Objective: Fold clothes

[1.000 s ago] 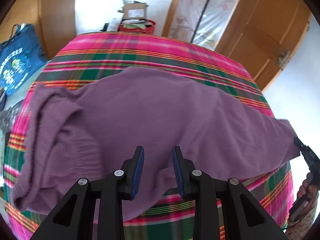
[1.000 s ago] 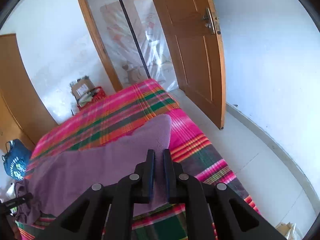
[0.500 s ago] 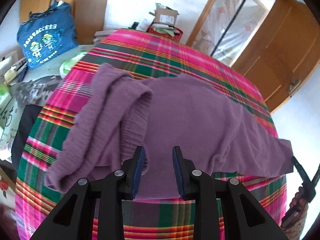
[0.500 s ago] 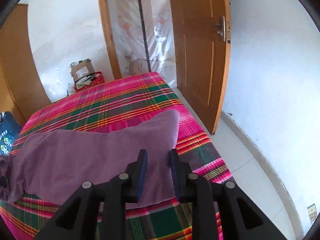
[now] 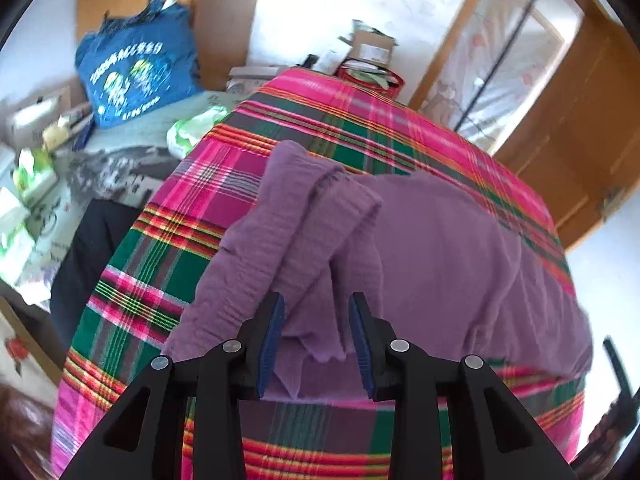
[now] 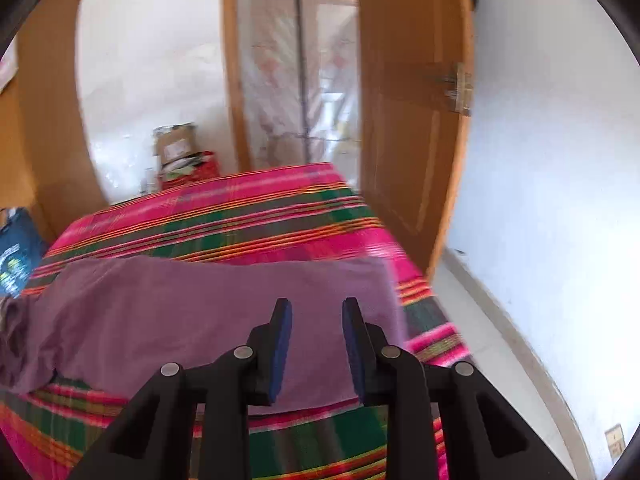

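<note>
While both tongs (image 5: 316,336) (image 6: 316,340) spread empty, purple garment (image 5: 440,248) drapes plaid bed (image 5: 160,272) near wooden door (image 6: 412,120)

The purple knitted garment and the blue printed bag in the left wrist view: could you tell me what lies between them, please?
Between purple knitted garment and blue printed bag, the left wrist view shows bare pink-and-green plaid bedcover, then a pale green packet.

the left tool (image 5: 316,340) is matte black plastic: two angular arms with triangular cut-outs, each carrying two round silver screw heads. its fingers (image 5: 271,336) are flat black plates faced with dark blue ribbed pads. the right tool (image 6: 316,344) has the same build, black arms, silver screws, and blue-padded fingers (image 6: 280,344).
</note>
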`<state>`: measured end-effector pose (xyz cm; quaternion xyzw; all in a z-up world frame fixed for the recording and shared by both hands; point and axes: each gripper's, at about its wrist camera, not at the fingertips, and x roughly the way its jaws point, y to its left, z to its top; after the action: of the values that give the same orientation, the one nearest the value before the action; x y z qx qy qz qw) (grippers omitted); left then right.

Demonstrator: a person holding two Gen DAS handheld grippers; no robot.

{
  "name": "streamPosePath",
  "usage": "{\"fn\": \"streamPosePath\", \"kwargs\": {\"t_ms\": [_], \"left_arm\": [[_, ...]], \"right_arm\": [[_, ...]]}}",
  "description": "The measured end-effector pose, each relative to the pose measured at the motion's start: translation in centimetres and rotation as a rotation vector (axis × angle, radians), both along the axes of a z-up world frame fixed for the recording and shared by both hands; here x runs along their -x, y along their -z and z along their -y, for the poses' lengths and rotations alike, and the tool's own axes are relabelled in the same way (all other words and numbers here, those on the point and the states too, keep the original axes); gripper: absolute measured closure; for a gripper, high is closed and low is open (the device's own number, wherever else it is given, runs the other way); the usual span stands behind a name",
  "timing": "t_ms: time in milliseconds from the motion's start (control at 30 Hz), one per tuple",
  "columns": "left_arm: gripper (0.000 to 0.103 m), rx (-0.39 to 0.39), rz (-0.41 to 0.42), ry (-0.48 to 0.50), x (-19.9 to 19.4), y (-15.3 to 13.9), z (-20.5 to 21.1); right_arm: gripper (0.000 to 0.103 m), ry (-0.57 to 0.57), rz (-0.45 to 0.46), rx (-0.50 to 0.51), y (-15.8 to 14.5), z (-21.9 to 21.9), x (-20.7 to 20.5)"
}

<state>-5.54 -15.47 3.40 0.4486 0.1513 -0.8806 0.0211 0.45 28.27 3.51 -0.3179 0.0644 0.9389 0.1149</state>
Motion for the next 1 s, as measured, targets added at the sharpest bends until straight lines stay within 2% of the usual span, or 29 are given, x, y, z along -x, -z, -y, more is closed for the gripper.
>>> {"fn": "streamPosePath", "kwargs": {"t_ms": [200,400,500,633,867,967,1000], "left_arm": [[0.068,0.027,0.047,0.055,-1.2,1.0,-0.9],[0.068,0.04,0.123,0.052,-1.3,2.6,-0.7],[0.068,0.037,0.133,0.054,-1.1,3.1,-1.0],[0.068,0.018,0.137,0.054,-0.1,3.2,-1.0],[0.068,-0.048,0.112,0.021,0.8,3.0,-0.2],[0.068,-0.074,0.099,0.005,0.9,3.0,0.2],[0.07,-0.081,0.096,0.001,0.9,3.0,0.3]], "right_arm": [[0.076,-0.227,0.056,0.024,1.3,4.6,1.6],[0.076,-0.469,0.134,0.044,3.4,10.4,3.3],[0.076,-0.54,0.171,0.025,4.4,12.6,4.0],[0.076,-0.588,0.209,0.003,5.2,14.6,4.6],[0.076,-0.594,0.241,-0.021,5.8,14.9,5.2],[0.092,-0.585,0.241,-0.032,5.8,14.8,5.3],[0.094,-0.587,0.237,-0.023,5.8,14.7,5.3]]}}
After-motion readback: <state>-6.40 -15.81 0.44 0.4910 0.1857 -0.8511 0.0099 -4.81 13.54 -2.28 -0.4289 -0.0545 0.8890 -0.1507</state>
